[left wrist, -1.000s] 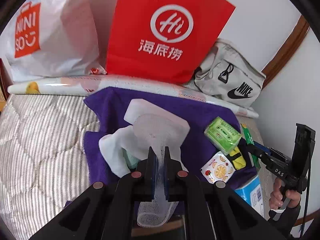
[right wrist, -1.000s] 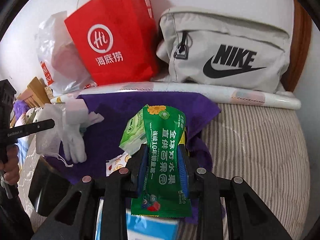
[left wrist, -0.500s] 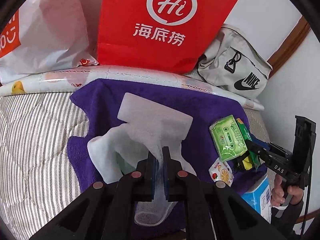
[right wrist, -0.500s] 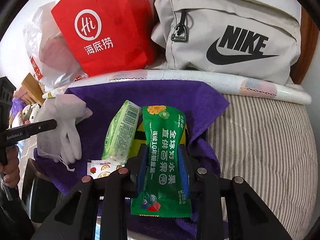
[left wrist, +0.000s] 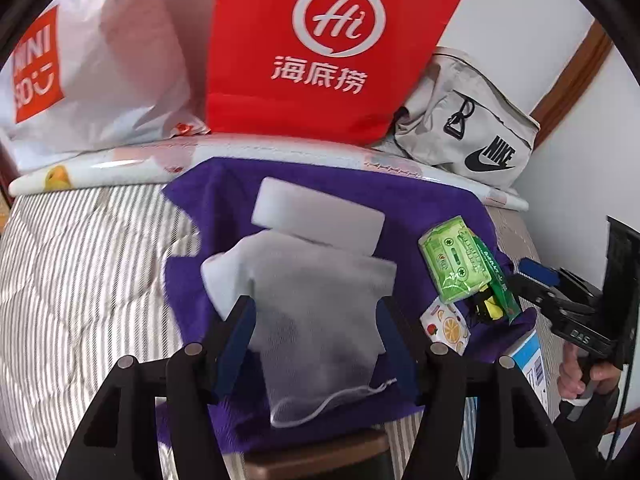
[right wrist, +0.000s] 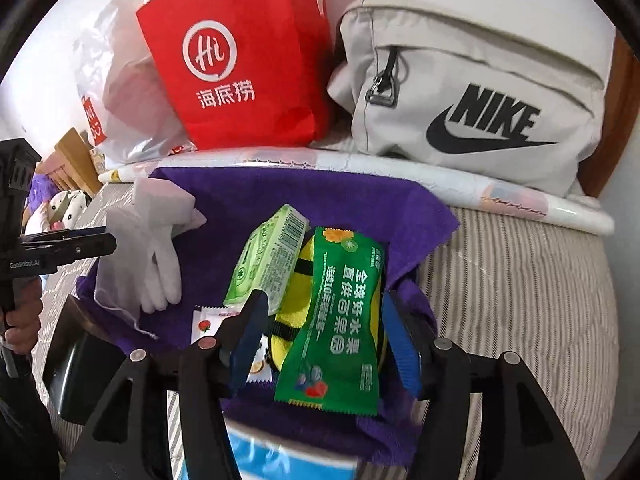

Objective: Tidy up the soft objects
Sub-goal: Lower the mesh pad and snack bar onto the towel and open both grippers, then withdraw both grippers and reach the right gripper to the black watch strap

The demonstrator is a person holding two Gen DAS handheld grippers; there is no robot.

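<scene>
A purple towel (left wrist: pixel 320 184) (right wrist: pixel 280 196) is spread on the striped bed. My left gripper (left wrist: pixel 316 320) is open, its jaws either side of a white mesh bag (left wrist: pixel 320 328) lying on the towel over a white glove and a white foam block (left wrist: pixel 316 216). My right gripper (right wrist: pixel 324 340) is open around a green snack packet (right wrist: pixel 340 320) that lies on a yellow and black pouch (right wrist: pixel 296 300). A light green tissue pack (right wrist: pixel 268 256) (left wrist: pixel 452 260) lies beside it, with a small fruit-print sachet (left wrist: pixel 444 324) near.
A red paper bag (left wrist: pixel 320 48), a white plastic Miniso bag (left wrist: pixel 80 64) and a grey Nike bag (right wrist: pixel 472 96) stand behind a rolled white sheet (right wrist: pixel 520 200). A blue and white box (left wrist: pixel 528 360) sits at the towel's near right. The striped bedding (left wrist: pixel 80 280) extends left.
Both grippers have opened. The left let go of the mesh bag, which now lies on the towel. The right released the green packet onto the yellow pouch.
</scene>
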